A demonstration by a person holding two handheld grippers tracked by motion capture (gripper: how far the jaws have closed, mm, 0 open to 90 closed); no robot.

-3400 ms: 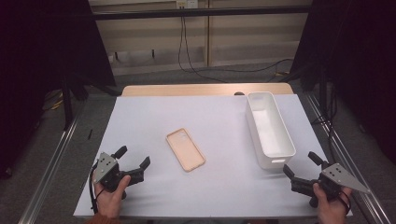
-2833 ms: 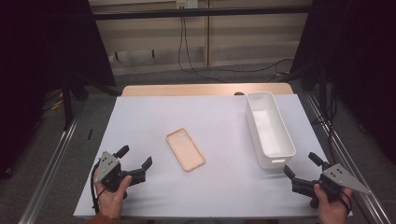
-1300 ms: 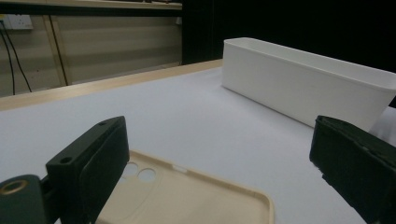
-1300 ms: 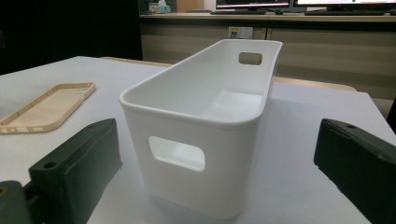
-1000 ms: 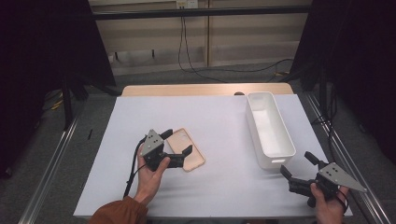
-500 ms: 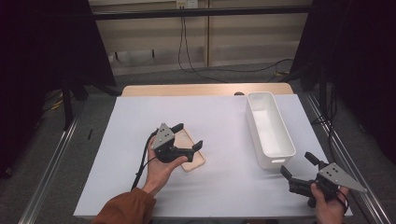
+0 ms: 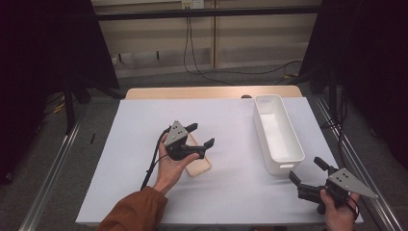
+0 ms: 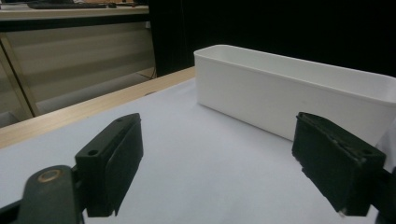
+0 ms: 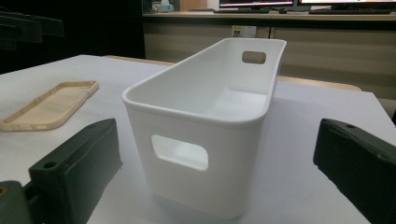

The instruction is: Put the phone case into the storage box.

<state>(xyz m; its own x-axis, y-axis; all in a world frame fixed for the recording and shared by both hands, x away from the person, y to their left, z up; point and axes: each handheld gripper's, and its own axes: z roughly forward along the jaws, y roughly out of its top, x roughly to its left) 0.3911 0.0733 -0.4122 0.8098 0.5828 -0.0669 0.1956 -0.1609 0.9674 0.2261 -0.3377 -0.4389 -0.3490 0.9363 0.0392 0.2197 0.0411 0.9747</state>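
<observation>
Your left gripper (image 7: 201,135) hovers over the far end of the tan phone case (image 7: 198,164), which lies flat near the middle of the white tabletop (image 7: 231,202), a little toward its left edge. The jaws have just been closing a little but stand well apart, and in the left gripper view nothing sits between them, only bare sheet and the bin's long wall beyond. So the pick-up looks barely begun: you have reached the case but not gripped it, and the lift and any carrying all seem left to do. The white plastic bin (image 7: 278,133) stands along the right edge of the tabletop, its long side running from the far right corner toward you. In the right gripper view you see straight into it past the near handle cut-out, and it holds nothing; the case lies well apart from it, off to its left. If the case is meant for that bin, the whole move is ahead of you. Your right gripper (image 7: 308,172) waits near the near right corner, just short of the bin's near end, its jaws spread wide and gripping nothing.
</observation>
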